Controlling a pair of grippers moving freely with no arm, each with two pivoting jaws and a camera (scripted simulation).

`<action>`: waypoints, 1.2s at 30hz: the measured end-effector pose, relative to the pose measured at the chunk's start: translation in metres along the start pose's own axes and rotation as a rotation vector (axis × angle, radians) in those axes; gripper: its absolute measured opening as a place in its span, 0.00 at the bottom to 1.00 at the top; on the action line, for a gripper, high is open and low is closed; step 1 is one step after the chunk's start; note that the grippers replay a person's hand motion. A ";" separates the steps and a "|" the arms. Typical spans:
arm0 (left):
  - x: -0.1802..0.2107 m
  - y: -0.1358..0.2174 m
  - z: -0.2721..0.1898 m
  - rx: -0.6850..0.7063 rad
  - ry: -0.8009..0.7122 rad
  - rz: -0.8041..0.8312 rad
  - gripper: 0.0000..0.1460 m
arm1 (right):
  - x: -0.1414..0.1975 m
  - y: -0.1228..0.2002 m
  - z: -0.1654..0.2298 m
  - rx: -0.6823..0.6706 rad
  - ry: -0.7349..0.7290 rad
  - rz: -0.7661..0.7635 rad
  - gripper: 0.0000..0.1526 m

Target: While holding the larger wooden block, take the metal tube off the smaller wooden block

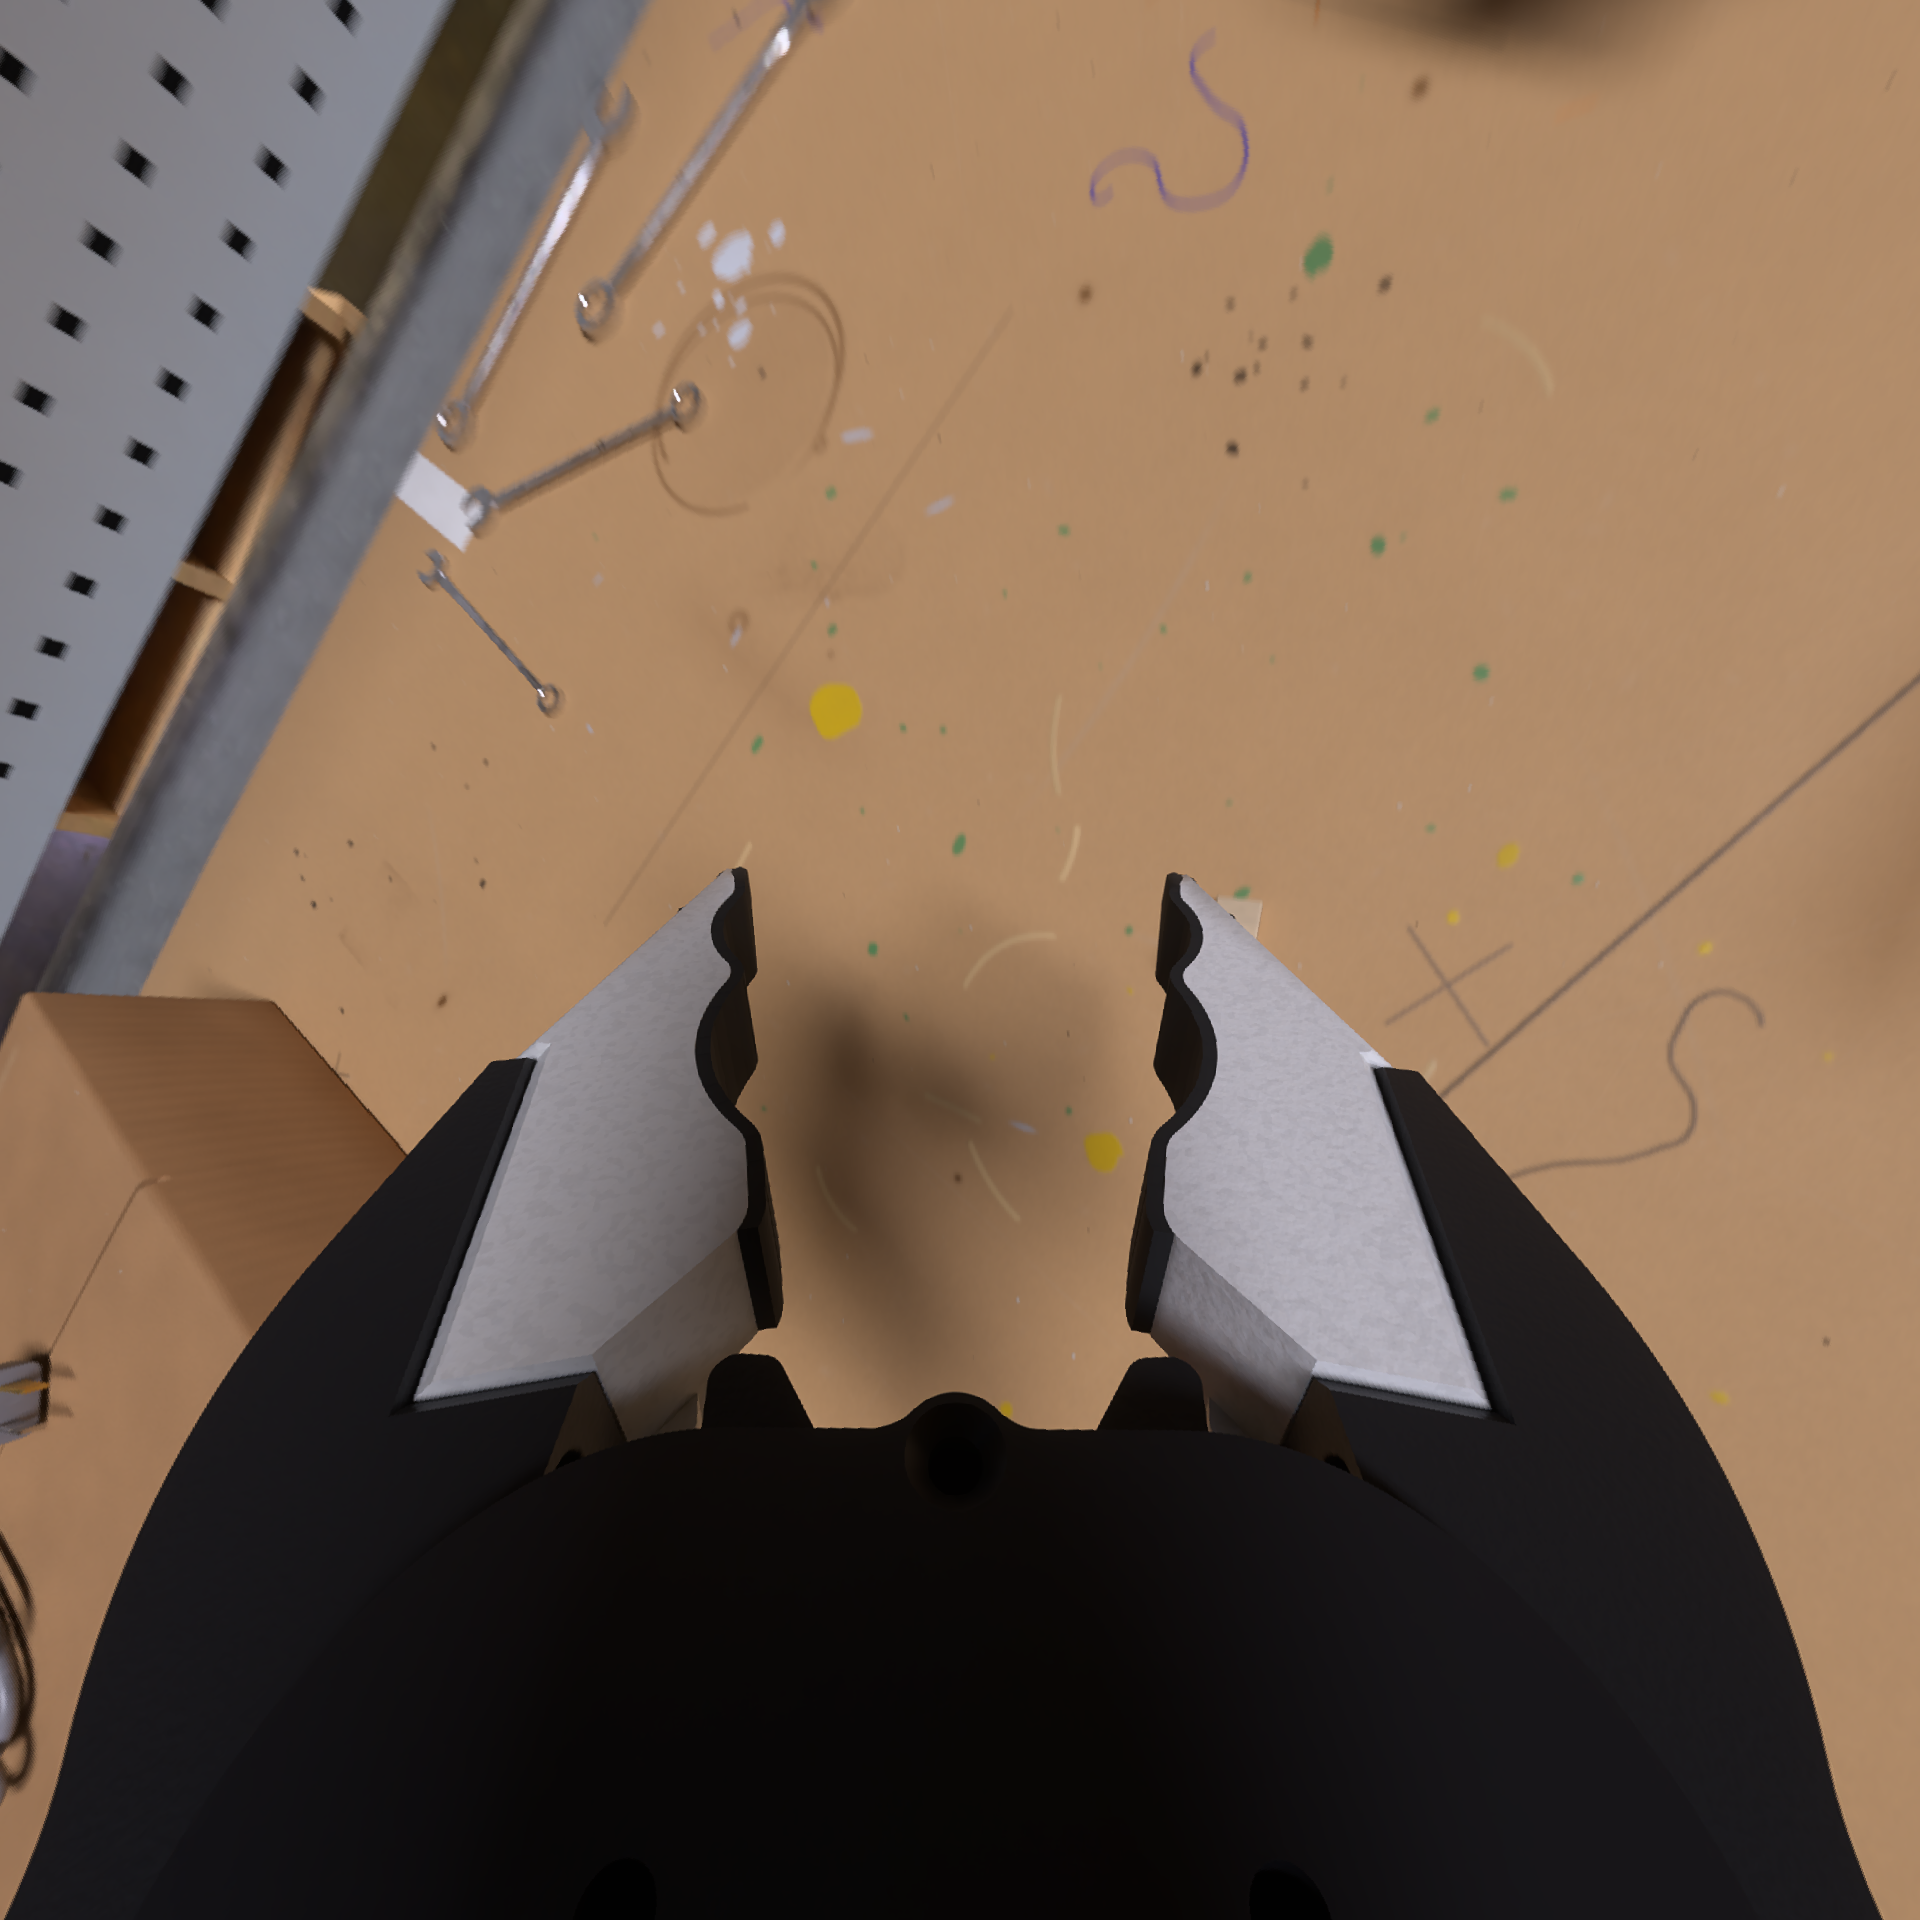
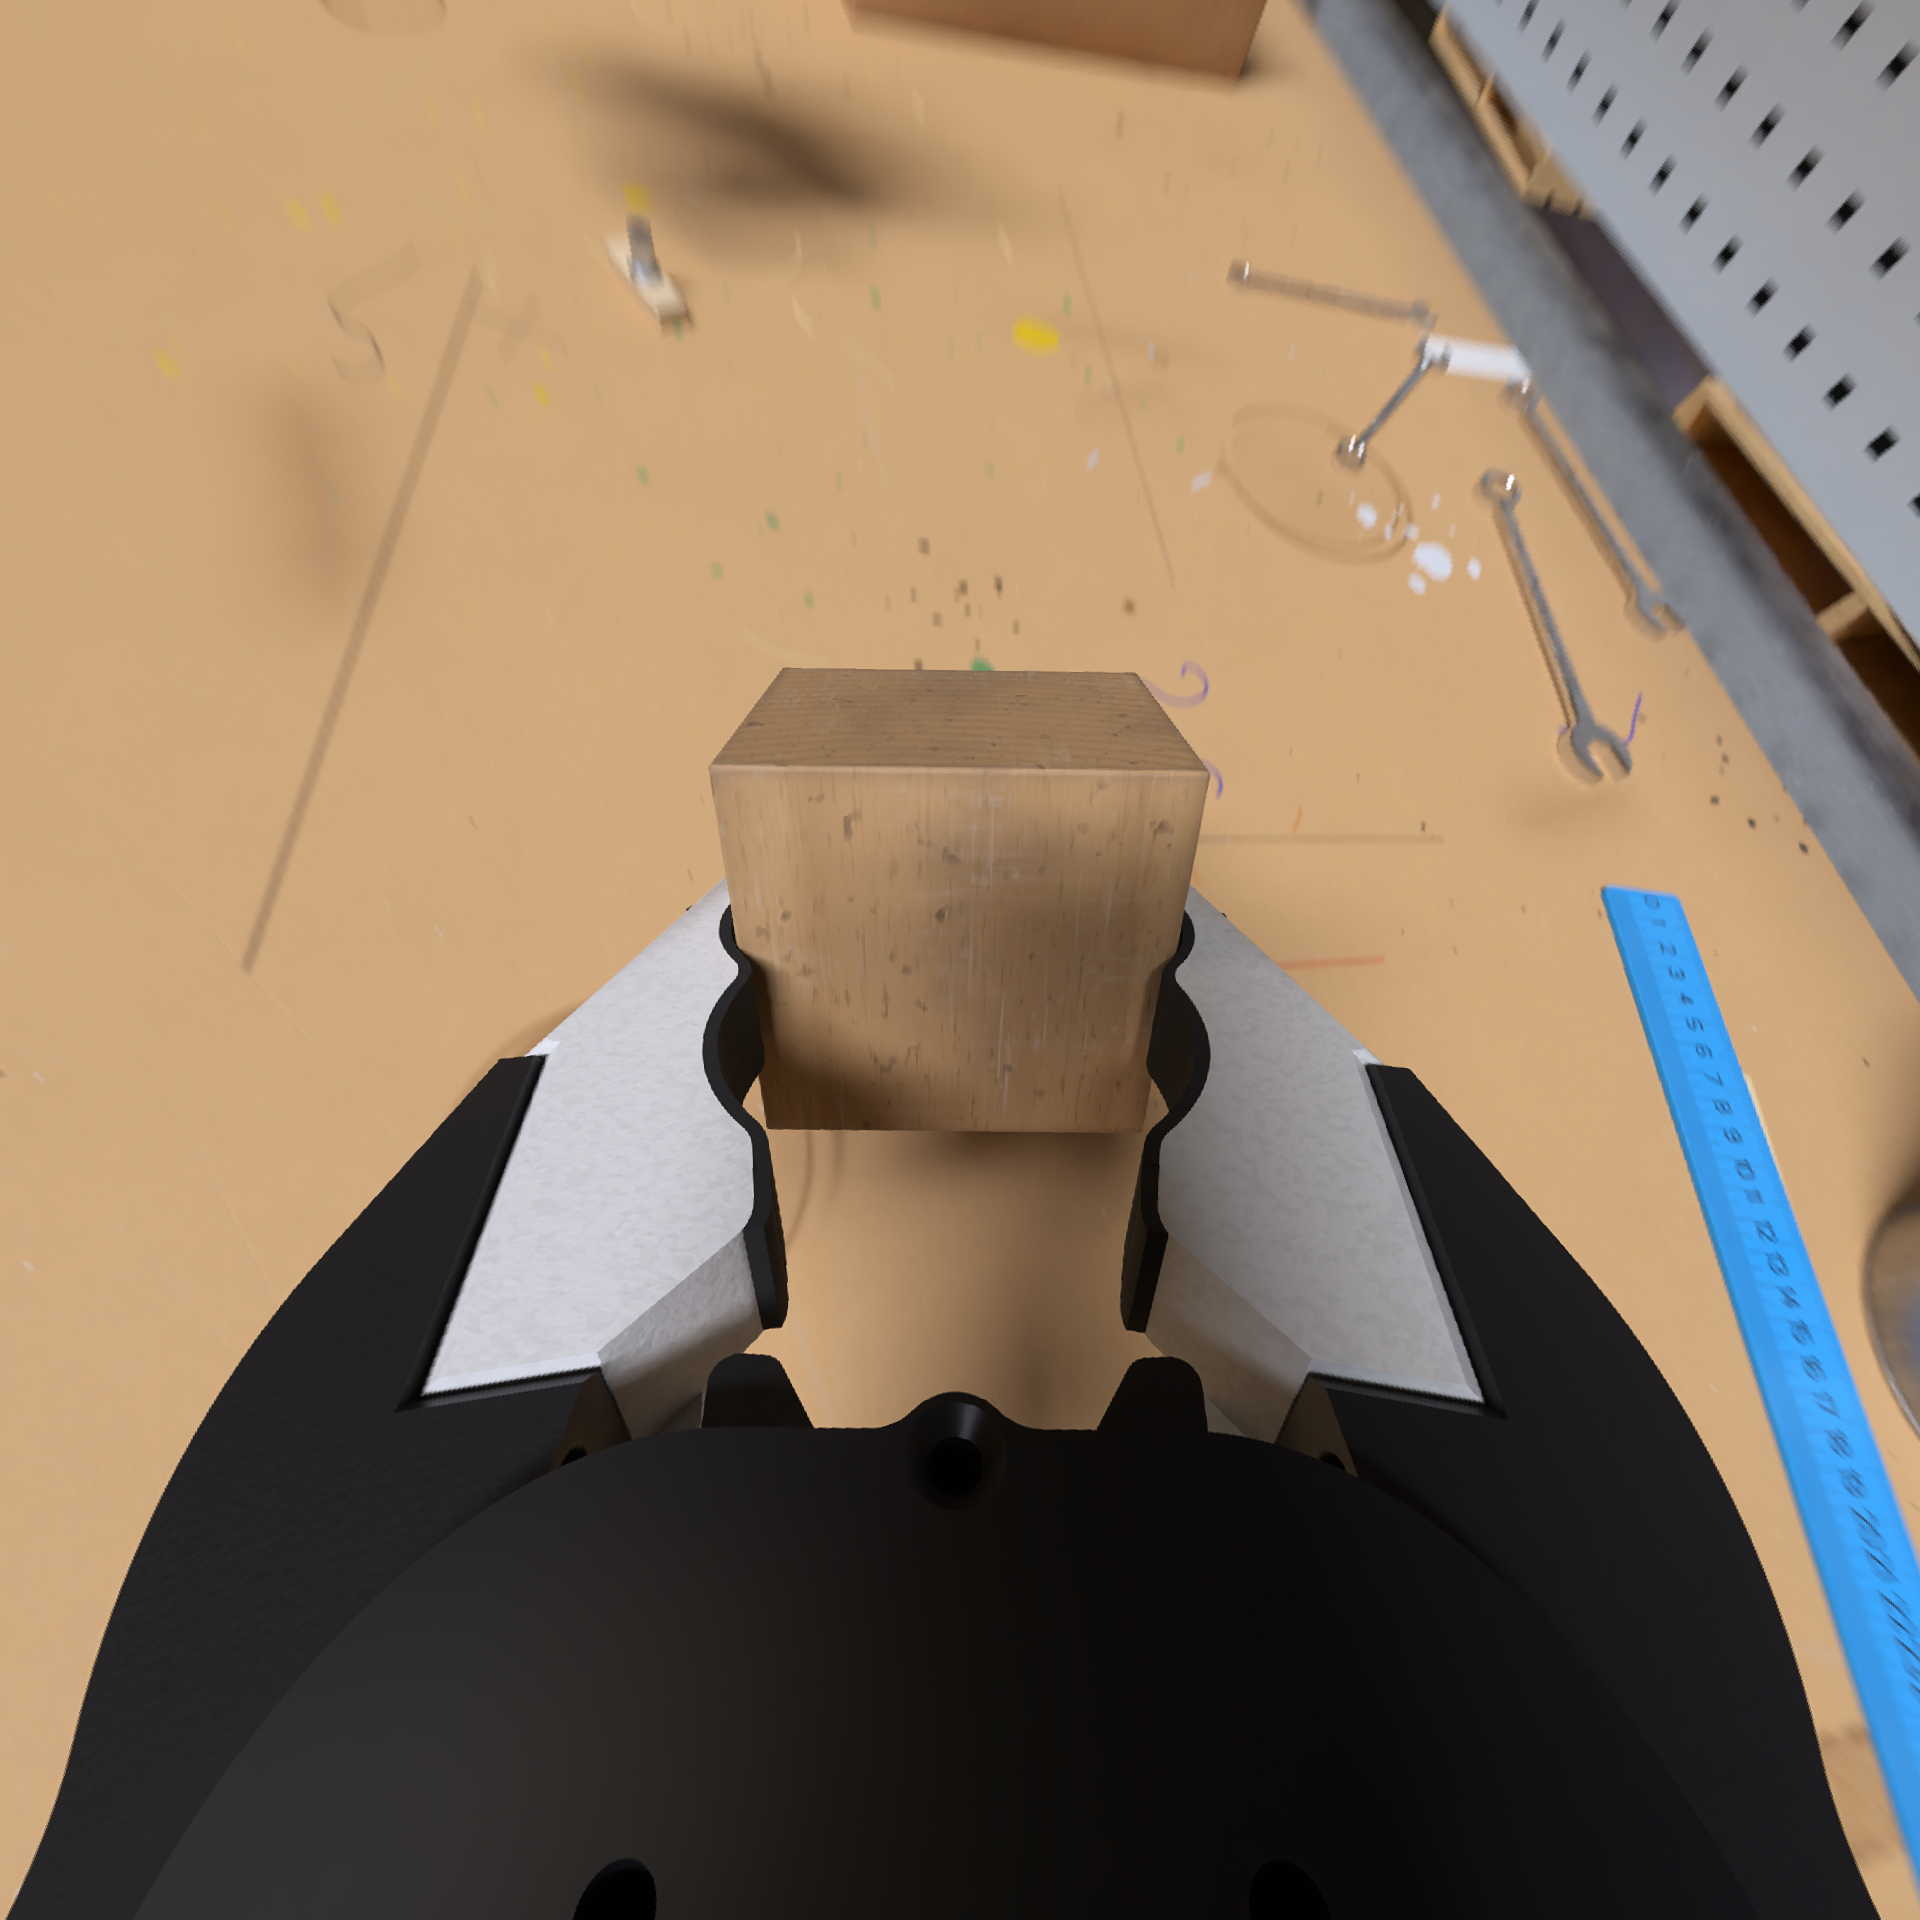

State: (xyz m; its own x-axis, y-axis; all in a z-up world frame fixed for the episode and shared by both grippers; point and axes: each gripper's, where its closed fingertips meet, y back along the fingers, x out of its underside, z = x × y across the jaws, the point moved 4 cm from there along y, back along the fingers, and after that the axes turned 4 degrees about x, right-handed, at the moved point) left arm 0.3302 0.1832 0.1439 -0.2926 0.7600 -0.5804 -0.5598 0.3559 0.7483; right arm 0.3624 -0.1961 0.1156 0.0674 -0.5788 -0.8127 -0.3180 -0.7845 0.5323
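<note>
My right gripper [image 2: 956, 914] is shut on the larger wooden block [image 2: 956, 935], a brown cube held between both fingers above the bench. Far ahead in the right wrist view a small pale wooden block [image 2: 665, 296] lies on the bench with a short grey metal tube [image 2: 641, 244] on it; both are blurred. My left gripper [image 1: 956, 894] is open and empty, pointing down at the bench. A small pale wooden corner [image 1: 1244, 916] shows just behind its right fingertip, mostly hidden.
Several wrenches [image 1: 582, 468] [image 2: 1548, 623] lie near the grey pegboard wall [image 1: 135, 312] [image 2: 1766, 156]. A cardboard box [image 1: 156, 1143] [image 2: 1060, 31] stands on the bench. A blue ruler [image 2: 1766, 1247] and a round metal edge [image 2: 1896, 1309] lie at the right.
</note>
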 end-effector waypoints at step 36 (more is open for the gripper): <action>0.049 -0.051 -0.048 0.305 0.000 0.345 0.06 | 0.049 -0.012 0.003 0.140 0.190 0.526 0.49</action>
State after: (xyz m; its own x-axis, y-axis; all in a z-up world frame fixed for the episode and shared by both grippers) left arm 0.3074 0.1763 0.0619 -0.4220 0.8620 -0.2809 -0.1763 0.2259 0.9581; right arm 0.3662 -0.2144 0.0690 0.0307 -0.9229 -0.3838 -0.4759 -0.3512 0.8063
